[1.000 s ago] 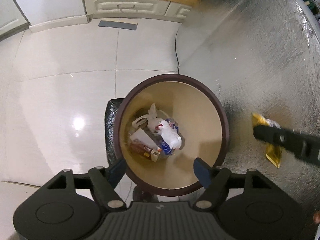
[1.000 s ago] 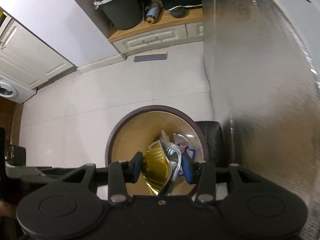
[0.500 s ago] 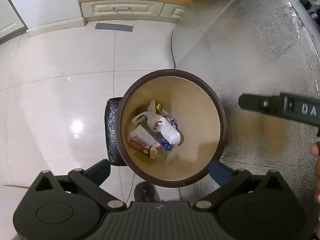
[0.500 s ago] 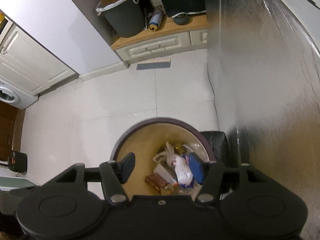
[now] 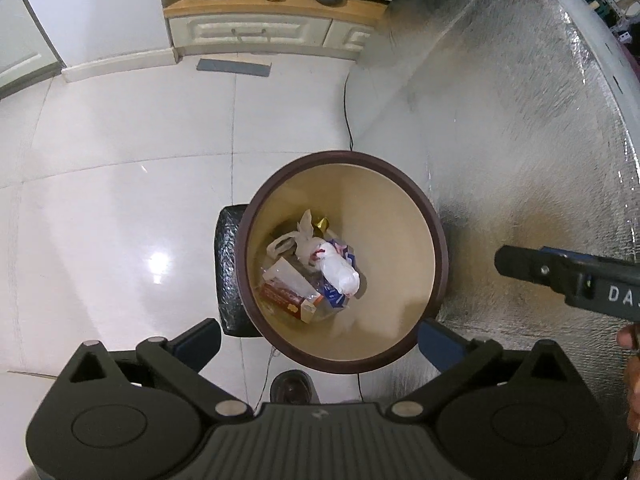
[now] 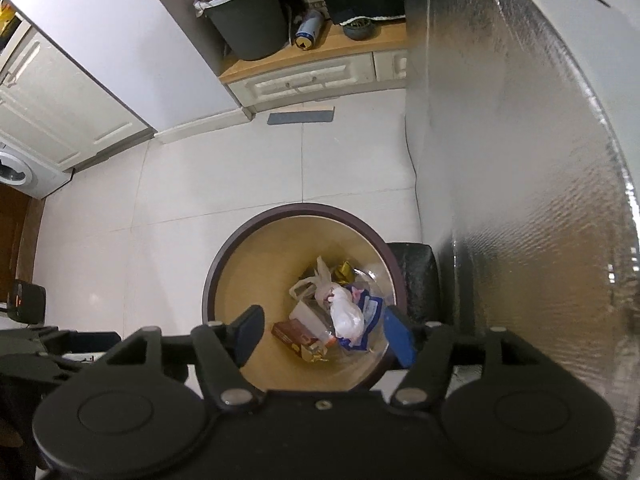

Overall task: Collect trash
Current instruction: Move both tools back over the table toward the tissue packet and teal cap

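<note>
Round waste bin [image 5: 434, 248], dark rim, tan inside, standing on the white tiled floor [image 5: 120, 200] hard against the foil-faced wall [image 5: 500, 140]; at its bottom lies the collected trash [image 5: 312, 272]: a knotted white bag, a brown carton, a blue-printed wrapper, a gold foil wrapper at the far edge. Left gripper [image 5: 318, 338] points down over the rim with fingers spread wide and nothing between them. Right gripper [image 6: 324, 334] hangs over the opening, its jaws having just been opening and now apart and empty, judged placed so a released piece falls inside.
</note>
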### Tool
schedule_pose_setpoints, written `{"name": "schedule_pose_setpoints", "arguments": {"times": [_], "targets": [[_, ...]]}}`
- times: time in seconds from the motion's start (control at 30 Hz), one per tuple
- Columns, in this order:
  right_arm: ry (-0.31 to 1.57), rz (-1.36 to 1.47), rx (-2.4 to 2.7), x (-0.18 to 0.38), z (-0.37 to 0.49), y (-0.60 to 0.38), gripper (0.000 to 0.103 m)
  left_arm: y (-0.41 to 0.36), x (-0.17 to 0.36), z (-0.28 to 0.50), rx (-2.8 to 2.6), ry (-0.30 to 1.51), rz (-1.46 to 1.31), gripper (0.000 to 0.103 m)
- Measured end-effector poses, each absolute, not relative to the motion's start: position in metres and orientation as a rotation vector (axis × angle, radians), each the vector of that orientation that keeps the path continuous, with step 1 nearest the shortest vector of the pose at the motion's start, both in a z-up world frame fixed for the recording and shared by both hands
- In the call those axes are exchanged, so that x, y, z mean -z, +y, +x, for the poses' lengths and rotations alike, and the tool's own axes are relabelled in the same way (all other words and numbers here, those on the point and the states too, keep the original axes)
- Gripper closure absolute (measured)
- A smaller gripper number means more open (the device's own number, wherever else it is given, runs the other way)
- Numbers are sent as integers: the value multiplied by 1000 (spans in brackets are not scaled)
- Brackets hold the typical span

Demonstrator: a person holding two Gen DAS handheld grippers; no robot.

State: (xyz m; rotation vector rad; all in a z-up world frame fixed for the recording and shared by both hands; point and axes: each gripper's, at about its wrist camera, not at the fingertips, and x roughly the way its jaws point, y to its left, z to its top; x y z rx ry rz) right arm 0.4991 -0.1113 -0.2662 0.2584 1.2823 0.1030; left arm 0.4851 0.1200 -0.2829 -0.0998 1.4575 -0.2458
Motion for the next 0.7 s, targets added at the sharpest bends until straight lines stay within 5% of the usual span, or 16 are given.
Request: {"name": "schedule_pose_setpoints", "arguments": {"times": [0.4,0.7], "targets": [[1228,165,-107,235,472,-111,1,135,244,464,227,1371,-115,0],[1163,114,-71,210,450,-109,0,144,215,440,213,1299,-113,0]]}}
